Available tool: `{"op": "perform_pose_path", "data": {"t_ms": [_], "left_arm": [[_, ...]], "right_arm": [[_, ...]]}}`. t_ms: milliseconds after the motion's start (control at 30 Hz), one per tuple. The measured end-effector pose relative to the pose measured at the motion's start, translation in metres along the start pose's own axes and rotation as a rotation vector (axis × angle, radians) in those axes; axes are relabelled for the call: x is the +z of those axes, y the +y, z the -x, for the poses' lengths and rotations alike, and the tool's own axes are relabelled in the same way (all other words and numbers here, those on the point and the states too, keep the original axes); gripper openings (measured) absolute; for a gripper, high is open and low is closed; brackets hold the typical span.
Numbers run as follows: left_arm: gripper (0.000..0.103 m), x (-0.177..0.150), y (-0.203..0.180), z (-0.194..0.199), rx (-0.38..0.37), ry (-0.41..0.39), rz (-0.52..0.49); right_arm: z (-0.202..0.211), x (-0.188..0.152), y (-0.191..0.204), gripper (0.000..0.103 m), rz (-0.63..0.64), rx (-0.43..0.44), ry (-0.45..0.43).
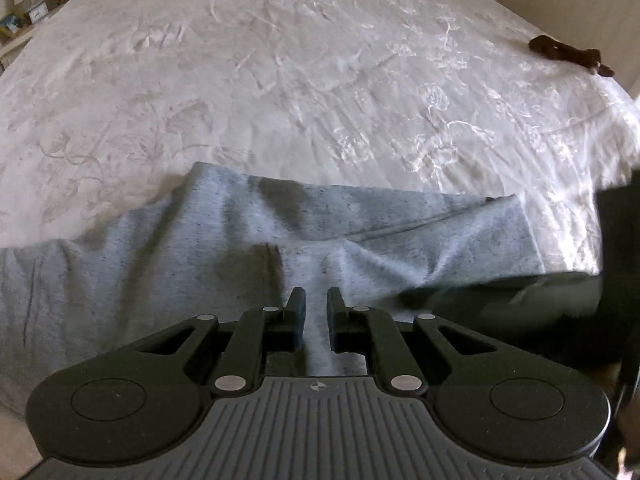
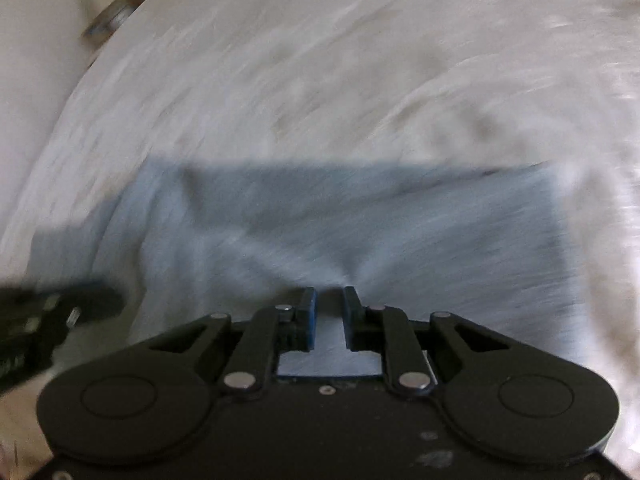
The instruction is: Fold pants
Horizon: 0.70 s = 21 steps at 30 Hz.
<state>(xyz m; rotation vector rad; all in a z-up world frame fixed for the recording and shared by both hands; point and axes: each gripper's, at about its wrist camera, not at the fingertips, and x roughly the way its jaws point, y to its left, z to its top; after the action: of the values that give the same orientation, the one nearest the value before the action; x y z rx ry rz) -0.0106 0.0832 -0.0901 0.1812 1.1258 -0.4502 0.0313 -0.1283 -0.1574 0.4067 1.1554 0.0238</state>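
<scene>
Light grey sweatpants [image 1: 248,232] lie across the near part of a white bed. My left gripper [image 1: 317,300] sits on the near edge of the pants, its jaws nearly closed with grey cloth running between them. In the blurred right wrist view the same pants [image 2: 360,220] fill the middle. My right gripper [image 2: 330,300] has its jaws close together with grey cloth pinched between them, and folds radiate from the tips. The left gripper [image 2: 52,320] shows as a dark blur at the left edge. The right gripper shows as a dark shape at the right edge of the left wrist view [image 1: 616,240].
The white embroidered bedspread [image 1: 320,80] stretches far ahead. A dark brown object [image 1: 568,54] lies near the bed's far right edge. A shelf with small items [image 1: 36,8] stands at the far left.
</scene>
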Motion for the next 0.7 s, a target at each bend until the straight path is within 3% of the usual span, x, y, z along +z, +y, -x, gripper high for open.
{"op": "perform_pose_path", "data": {"t_ms": [133,433,700], "left_arm": [[0.011,-0.004,-0.003,-0.012,0.028,0.044,0.029],[0.012,-0.041,0.025,-0.033,0.115,0.218,0.142],[0.012,-0.065,0.037,-0.006,0.201,0.19,0.225]], "right_arm": [[0.001,-0.012,0.027,0.019,0.152,0.105,0.034],[0.017,0.009,-0.009,0.019,0.091,0.146,-0.023],[-0.012,0.027,0.017,0.019,0.198,0.175,0.045]]}}
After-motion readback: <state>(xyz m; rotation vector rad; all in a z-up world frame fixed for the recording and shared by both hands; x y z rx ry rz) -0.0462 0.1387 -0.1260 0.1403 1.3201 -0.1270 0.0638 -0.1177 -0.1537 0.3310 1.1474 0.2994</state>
